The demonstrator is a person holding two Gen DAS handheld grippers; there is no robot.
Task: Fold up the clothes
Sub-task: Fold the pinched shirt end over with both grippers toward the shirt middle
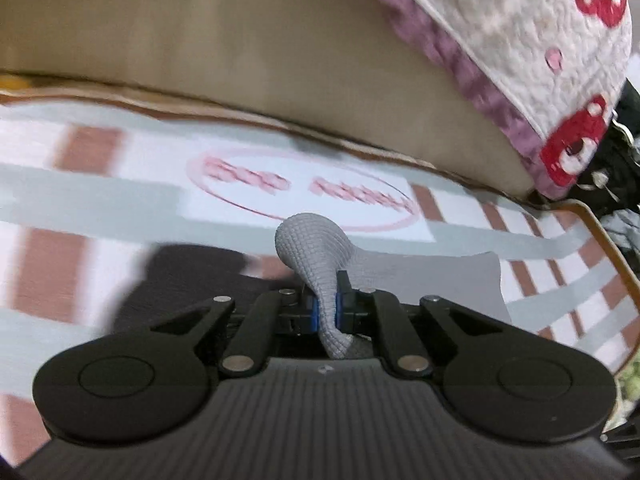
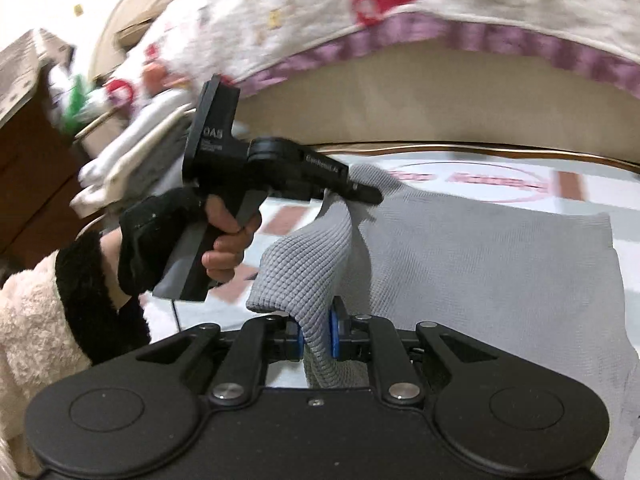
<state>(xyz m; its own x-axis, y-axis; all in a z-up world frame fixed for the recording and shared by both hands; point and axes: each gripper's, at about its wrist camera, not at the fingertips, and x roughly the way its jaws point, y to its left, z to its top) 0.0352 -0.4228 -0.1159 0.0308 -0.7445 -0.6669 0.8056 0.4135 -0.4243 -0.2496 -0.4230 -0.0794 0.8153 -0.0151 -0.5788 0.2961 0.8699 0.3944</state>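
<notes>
A grey waffle-knit garment point(image 2: 480, 264) lies partly spread on the checked bed sheet point(image 1: 120, 192). In the left wrist view my left gripper point(image 1: 326, 306) is shut on a bunched edge of the grey garment point(image 1: 310, 240), which bulges up above the blue pads. The right wrist view shows my right gripper point(image 2: 318, 340) shut on another fold of the same cloth, close in front of the camera. There the left gripper point(image 2: 362, 194), held by a hand in a black fingerless glove point(image 2: 160, 236), pinches the cloth further away and lifts it.
A beige padded headboard point(image 1: 240, 48) runs behind the bed. A white quilt with red prints and a purple border point(image 1: 540, 40) drapes over it. Brown wooden furniture point(image 2: 24, 160) and piled white items point(image 2: 120, 156) stand at the left. A fluffy cream sleeve point(image 2: 28, 320) is near.
</notes>
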